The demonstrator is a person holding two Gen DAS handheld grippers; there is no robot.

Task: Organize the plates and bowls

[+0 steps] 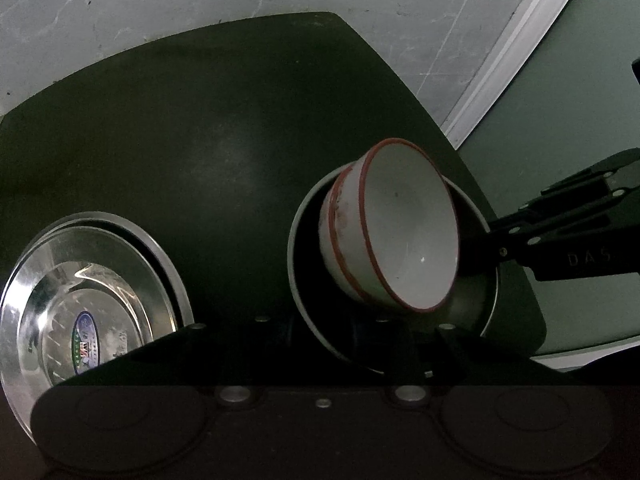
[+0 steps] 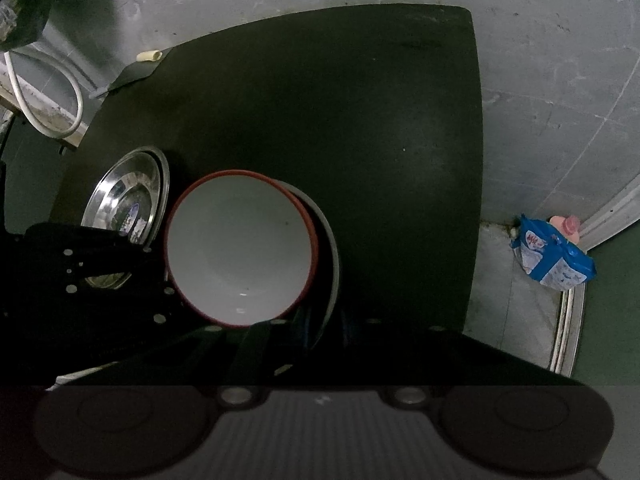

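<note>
Bowl of white enamel with a red rim (image 1: 400,236) sits tilted inside a wider, dark, shallow dish with a grey rim (image 1: 294,248), on the dark green table top (image 1: 200,120). In the left wrist view the bowl's mouth is tipped toward the right side and its base points back into the dish, so its axis leans well off vertical. The right gripper (image 1: 486,240) reaches in from that right side, and its jaws are clamped together on the bowl's rim. The left gripper (image 1: 430,350) stands at the near edge of the dark dish, with the dish rim passing between its fingers; the frames are too dark to show whether the pads press on it. As a judgement, the coming move depends on this split: the right gripper carries the bowl, and the left gripper is placed to steady the dish beneath it. A stack of shiny round steel plates (image 1: 80,300) lies further to the left on the same table top.
</note>
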